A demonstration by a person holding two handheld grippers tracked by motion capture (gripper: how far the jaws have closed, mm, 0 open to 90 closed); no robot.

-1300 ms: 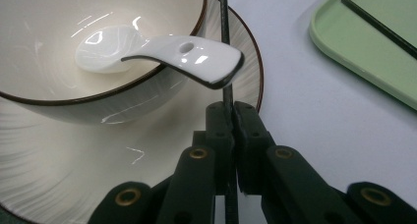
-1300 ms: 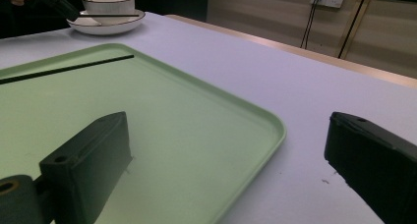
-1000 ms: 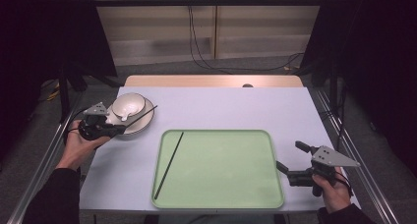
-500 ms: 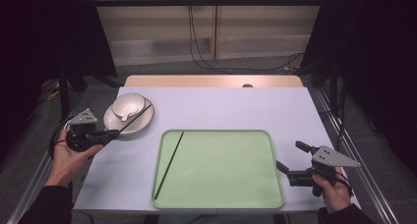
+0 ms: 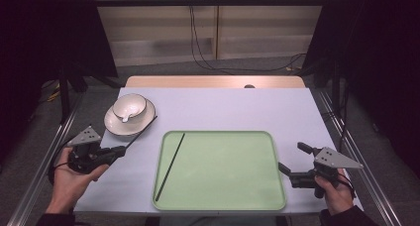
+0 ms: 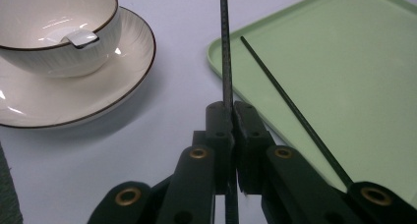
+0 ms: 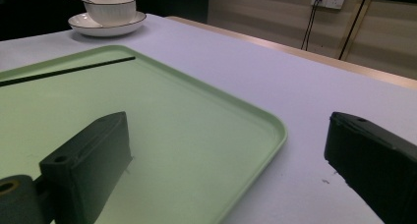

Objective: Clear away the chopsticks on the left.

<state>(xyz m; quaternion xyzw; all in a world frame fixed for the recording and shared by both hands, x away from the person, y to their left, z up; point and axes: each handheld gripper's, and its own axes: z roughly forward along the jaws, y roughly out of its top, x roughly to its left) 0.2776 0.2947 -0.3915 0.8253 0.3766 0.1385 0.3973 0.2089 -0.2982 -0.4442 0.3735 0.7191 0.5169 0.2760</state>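
The left hand-held gripper (image 5: 118, 151), at the lower left of the high view, had its jaws clamped together on a thin black chopstick (image 5: 140, 133). That stick ran up and to the right from the jaws, its far tip near the rim of the saucer (image 5: 115, 128) that carried the white bowl (image 5: 129, 106). In the left gripper view the same chopstick (image 6: 225, 52) rose straight up the centre of the frame out of the pinched pads, with a little of it continuing below them.

A second chopstick (image 5: 170, 165) lay flat along the left side of the green tray (image 5: 277, 186) in the middle of the desk (image 5: 228, 107).

The stick looked light, stiff and narrow, with fine ridges along its upper stretch, so it would probably weigh almost nothing but could pivot or slip in a two-pad grip. Held near one end as it was, the long free part would likely swing with any wrist turn; a hold nearer the middle would steady it.

The right hand-held gripper (image 5: 292, 161), at the lower right, had its jaws standing well apart with nothing between them, beside the tray's right edge.
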